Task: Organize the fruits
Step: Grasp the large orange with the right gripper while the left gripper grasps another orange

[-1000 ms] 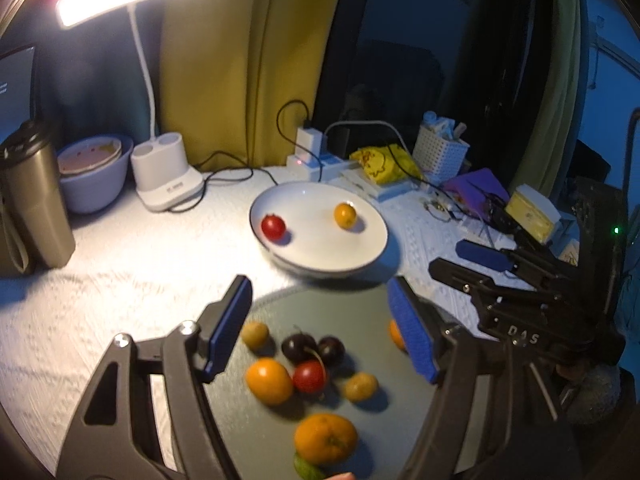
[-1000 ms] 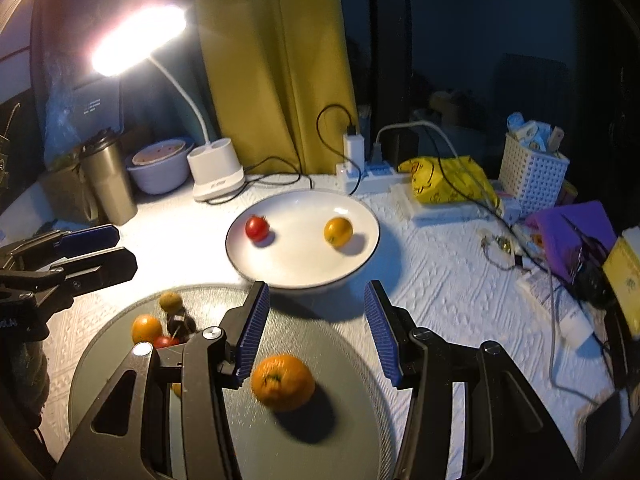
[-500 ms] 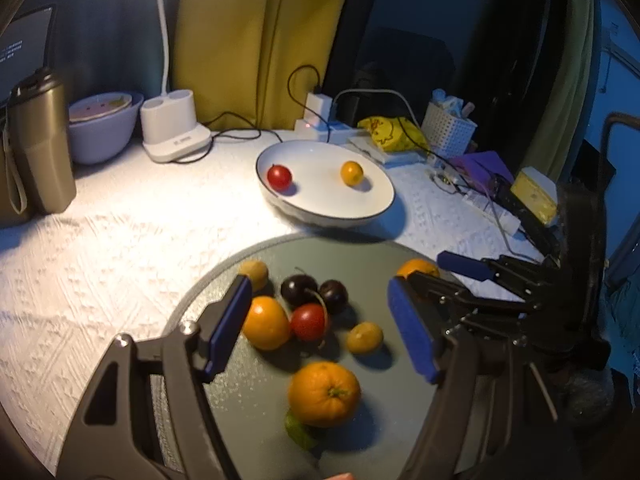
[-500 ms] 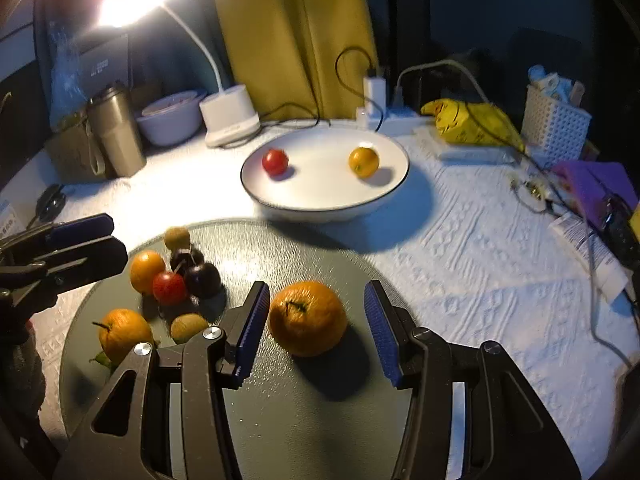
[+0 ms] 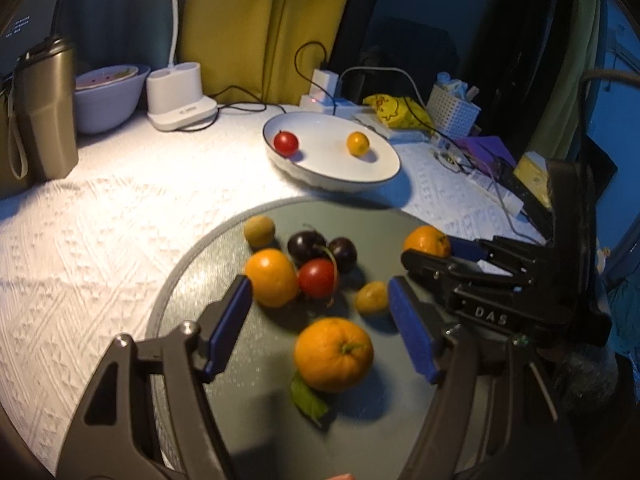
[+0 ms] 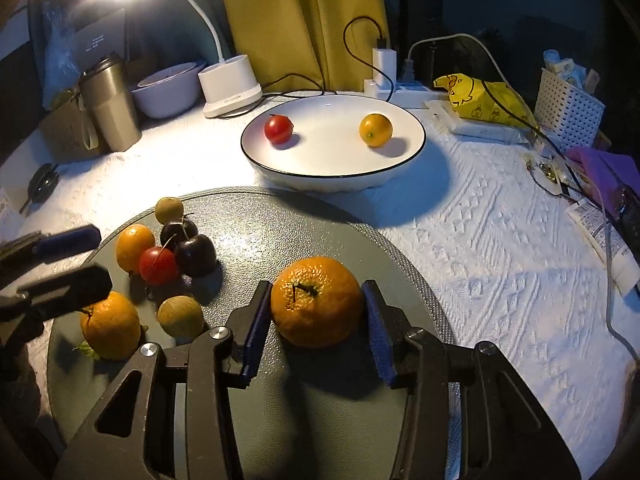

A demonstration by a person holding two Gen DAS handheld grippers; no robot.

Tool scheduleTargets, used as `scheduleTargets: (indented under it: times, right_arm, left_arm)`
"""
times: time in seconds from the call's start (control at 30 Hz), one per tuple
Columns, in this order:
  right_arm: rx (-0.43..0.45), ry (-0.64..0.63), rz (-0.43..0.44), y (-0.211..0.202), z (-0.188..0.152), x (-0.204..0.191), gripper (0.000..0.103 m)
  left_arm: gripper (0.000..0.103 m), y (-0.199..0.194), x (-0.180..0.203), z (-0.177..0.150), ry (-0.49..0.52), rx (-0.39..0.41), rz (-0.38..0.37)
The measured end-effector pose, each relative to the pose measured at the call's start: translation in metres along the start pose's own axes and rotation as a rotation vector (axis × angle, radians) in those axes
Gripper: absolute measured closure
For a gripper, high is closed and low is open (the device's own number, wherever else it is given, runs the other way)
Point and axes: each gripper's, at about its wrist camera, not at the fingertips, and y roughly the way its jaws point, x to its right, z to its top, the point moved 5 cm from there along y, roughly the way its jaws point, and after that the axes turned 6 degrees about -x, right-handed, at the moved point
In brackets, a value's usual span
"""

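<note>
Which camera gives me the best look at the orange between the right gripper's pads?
The right wrist view: the orange sits centred and sharp between the right gripper, whose jaws have just been closing onto it. In the left wrist view the same orange is small, at the tray's far edge, partly hidden behind that gripper.

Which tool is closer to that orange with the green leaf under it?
Left. The left tool hangs right over the leafy orange; the right tool grips another orange farther off.
</note>
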Motion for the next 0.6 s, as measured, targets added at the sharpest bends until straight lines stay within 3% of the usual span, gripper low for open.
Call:
scheduleTargets:
  times: [0.6]
  right_arm:
    - [0.051,0.021,-0.008,-0.028,-0.015,-0.002,0.056]
  left_arm:
    - [0.034,0.014,0.006,-0.026,0.043,-0.058,0.031]
